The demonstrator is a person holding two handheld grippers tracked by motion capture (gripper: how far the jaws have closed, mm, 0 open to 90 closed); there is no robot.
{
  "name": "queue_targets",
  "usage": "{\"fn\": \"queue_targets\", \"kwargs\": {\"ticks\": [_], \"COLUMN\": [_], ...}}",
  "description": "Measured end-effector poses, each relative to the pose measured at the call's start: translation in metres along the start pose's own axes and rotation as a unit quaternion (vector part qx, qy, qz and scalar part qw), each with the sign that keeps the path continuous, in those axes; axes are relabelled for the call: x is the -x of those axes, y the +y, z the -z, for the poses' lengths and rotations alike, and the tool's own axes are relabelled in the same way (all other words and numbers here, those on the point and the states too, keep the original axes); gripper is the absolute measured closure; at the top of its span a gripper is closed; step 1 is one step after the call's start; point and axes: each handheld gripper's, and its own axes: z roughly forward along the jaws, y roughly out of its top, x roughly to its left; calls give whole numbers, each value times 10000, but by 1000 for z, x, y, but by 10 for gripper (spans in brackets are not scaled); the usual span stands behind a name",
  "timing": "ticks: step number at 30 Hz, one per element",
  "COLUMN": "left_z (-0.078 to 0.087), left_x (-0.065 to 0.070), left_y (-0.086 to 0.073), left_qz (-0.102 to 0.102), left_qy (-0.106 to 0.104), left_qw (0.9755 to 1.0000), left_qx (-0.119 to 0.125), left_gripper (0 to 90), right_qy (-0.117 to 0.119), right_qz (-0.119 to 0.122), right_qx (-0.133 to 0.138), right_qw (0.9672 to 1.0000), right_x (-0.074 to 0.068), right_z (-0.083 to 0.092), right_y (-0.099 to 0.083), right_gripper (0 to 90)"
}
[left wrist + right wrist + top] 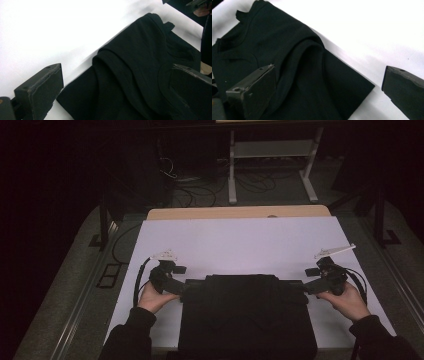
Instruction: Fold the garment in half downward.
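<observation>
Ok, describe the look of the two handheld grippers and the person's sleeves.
Both the left gripper and right gripper are black, each topped by a pale grey three-cornered plate and trailing a black cable. Their jaws are thick, flat black blocks with small screw holes. The person's sleeves are dark, reaching the wrists.

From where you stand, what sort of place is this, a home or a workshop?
Probably a lab or recording workroom, dimly lit. A person folds a black garment on a white-covered table with cabled handheld grippers, and loose cables and a white metal stand sit on the floor behind.
</observation>
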Motion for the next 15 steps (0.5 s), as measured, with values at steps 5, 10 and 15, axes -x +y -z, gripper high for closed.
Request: {"fn": "queue_targets", "kwargs": {"ticks": [5, 10, 15], "left_z": [0, 1, -1], "left_x": [-9, -18, -27], "left_y": [-2, -4, -7], "left_qz": [68, 182, 306], "left_qy": [-77, -60, 41], "left_qw": [9999, 9996, 9994], "left_qx": [129, 214, 126], "left_gripper": [0, 0, 0], "right_qy": [31, -22, -122], "right_qz": [-56, -100, -98], "right_qx": [20, 92, 30], "right_qw": [10000, 9999, 9999], "right_x": [10, 17, 22], "right_z": [-2, -2, -5], "right_y": [-4, -5, -5], "right_gripper": [0, 29, 78]}}
